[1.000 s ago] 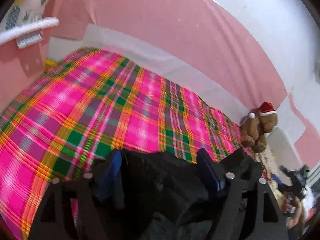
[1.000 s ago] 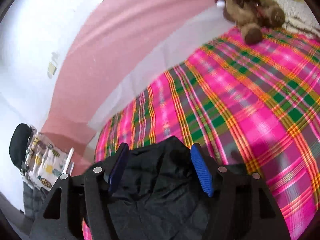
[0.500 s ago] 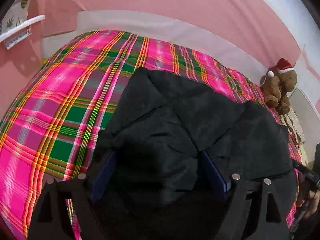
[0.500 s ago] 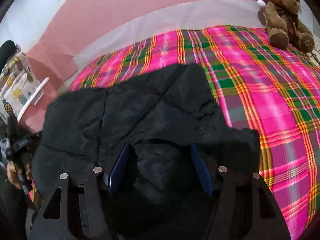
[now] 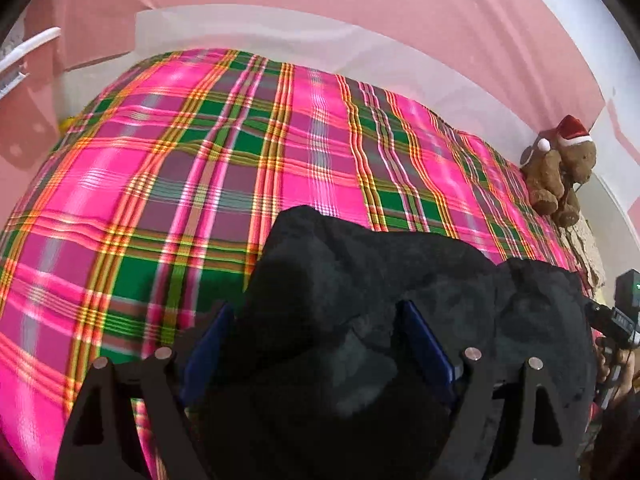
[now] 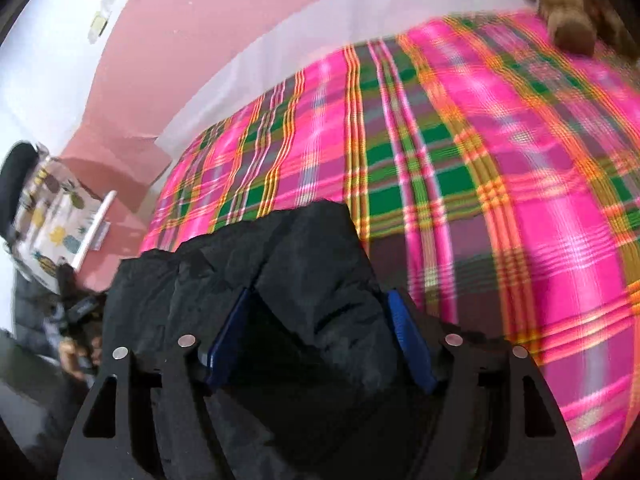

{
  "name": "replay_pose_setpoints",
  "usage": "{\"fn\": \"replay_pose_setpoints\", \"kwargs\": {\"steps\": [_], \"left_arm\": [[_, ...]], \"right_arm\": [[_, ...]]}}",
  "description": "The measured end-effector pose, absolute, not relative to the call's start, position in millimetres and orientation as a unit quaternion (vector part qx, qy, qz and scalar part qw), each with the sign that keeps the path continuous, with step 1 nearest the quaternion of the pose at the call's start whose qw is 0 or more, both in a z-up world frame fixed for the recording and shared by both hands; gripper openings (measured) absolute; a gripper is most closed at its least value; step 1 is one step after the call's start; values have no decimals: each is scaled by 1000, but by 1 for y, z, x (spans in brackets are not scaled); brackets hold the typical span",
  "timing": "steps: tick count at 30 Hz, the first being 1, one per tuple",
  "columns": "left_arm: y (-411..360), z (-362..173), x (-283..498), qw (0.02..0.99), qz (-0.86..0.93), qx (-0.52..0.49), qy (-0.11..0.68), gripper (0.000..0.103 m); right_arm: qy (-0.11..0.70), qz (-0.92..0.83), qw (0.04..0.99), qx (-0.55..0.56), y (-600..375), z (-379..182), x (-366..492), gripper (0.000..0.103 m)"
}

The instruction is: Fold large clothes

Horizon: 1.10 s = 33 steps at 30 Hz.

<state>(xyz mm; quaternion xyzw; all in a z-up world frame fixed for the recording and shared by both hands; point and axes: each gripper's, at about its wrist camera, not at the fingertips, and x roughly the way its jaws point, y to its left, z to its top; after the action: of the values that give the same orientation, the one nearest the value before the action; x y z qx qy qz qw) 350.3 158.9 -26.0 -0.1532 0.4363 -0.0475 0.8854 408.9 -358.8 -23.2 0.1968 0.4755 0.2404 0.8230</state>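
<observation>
A black padded jacket (image 5: 360, 276) is bunched at the near edge of a bed with a pink, green and orange plaid cover (image 5: 224, 160). My left gripper (image 5: 316, 340) has jacket fabric packed between its blue pads and grips it. In the right wrist view the same jacket (image 6: 304, 264) fills the space between the blue pads of my right gripper (image 6: 320, 336), which grips it too. Both hold the jacket's near edge a little above the plaid cover (image 6: 480, 140). The jacket's lower part is hidden under the grippers.
A brown teddy bear with a Santa hat (image 5: 560, 168) sits at the bed's far right corner, and shows blurred in the right wrist view (image 6: 572, 12). Pink and white walls ring the bed. A pineapple-print cloth on a rack (image 6: 52, 220) stands to the left.
Half a second ago the jacket lay spread far across the bed. Now it is drawn back toward me and bunched at the near edge; both grippers stay closed on it.
</observation>
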Motion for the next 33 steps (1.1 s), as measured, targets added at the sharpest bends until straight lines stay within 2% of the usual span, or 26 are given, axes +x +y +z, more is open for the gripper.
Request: {"fn": "replay_pose_setpoints", "kwargs": {"steps": [3, 4, 5, 6, 8, 11, 13, 17, 21, 25, 27, 31, 33], "left_arm": [[158, -30, 349, 886, -51, -158, 433, 84], [158, -28, 347, 888, -50, -156, 429, 74], [157, -25, 346, 891, -48, -152, 425, 64], [155, -21, 345, 895, -42, -145, 419, 58], [152, -11, 345, 904, -33, -134, 404, 39], [143, 9, 345, 923, -18, -109, 368, 33], [140, 9, 352, 929, -6, -99, 357, 33], [137, -38, 375, 910, 15, -97, 402, 35], [132, -48, 379, 912, 23, -88, 401, 37], [132, -51, 381, 908, 29, -91, 409, 46], [134, -46, 378, 906, 33, -94, 411, 51], [148, -26, 367, 908, 29, -115, 402, 64], [156, -16, 361, 912, 30, -120, 392, 67]], "right_arm": [[495, 254, 800, 222, -361, -32, 412, 70], [484, 255, 810, 212, -359, -27, 407, 65], [477, 251, 817, 203, -357, -22, 403, 47], [468, 240, 829, 192, -355, -15, 400, 28], [441, 219, 853, 170, -348, 5, 392, 18], [407, 183, 886, 129, -335, 32, 387, 17], [400, 157, 897, 106, -327, 36, 391, 17], [470, 113, 870, 94, -319, -29, 417, 17], [492, 91, 861, 91, -317, -54, 421, 17], [500, 84, 859, 70, -310, -54, 424, 20], [497, 77, 862, 67, -313, -48, 419, 26], [469, 62, 879, 60, -320, -17, 405, 36], [450, 58, 889, 60, -325, 1, 398, 37]]}}
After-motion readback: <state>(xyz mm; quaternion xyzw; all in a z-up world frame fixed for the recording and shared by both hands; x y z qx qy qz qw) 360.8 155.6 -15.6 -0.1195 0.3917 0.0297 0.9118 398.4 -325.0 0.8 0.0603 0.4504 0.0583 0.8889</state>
